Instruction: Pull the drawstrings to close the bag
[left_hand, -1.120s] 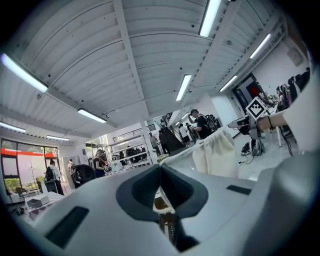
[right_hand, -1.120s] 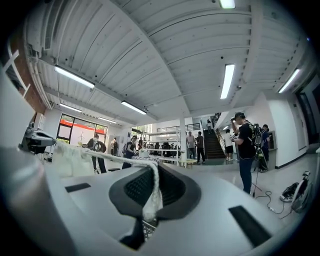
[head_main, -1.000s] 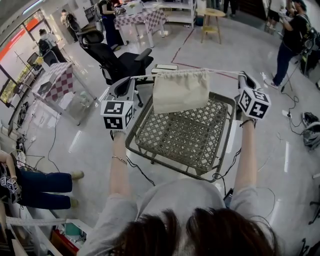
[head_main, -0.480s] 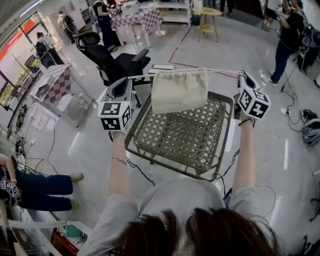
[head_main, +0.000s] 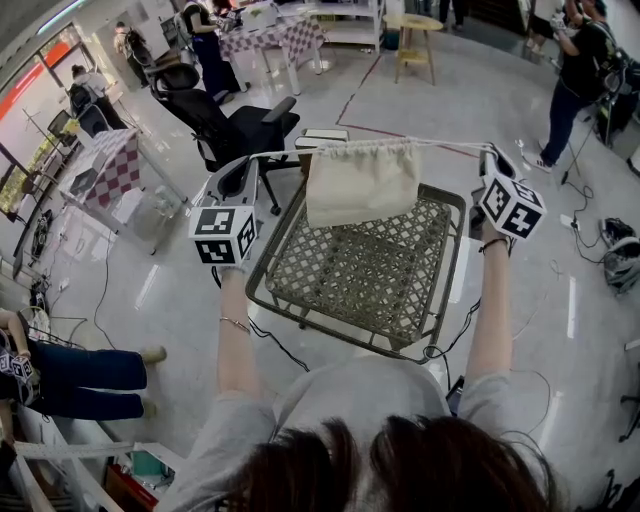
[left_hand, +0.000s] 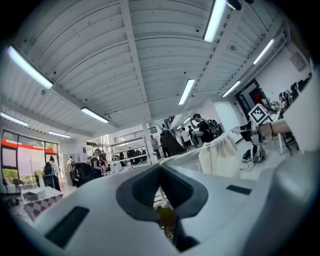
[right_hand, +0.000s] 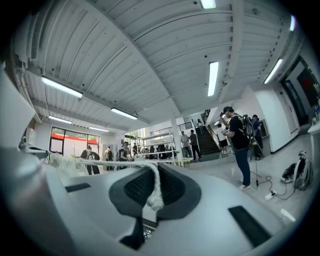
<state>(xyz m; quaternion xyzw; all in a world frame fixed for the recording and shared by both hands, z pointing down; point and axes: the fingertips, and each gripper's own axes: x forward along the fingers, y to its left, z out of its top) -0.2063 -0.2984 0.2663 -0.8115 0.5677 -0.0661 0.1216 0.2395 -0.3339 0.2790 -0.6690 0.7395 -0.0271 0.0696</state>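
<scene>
**Bag mouth gathered, cords taut**

Left gripper (left_hand: 160, 167) is clenched on the left drawstring (head_main: 280, 153), and right gripper (right_hand: 151, 170) is clenched on the right drawstring (right_hand: 152, 192). The bag (head_main: 362, 183) hangs between them above the woven seat (head_main: 360, 280), its top puckered tight. Judgement: closing is nearly complete, with little slack left.

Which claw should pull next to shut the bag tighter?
Probably right. The bag hangs between both shut claws, but the right claw has the right drawstring deep between its jaws; the left claw pinches the left drawstring at its tip.
</scene>
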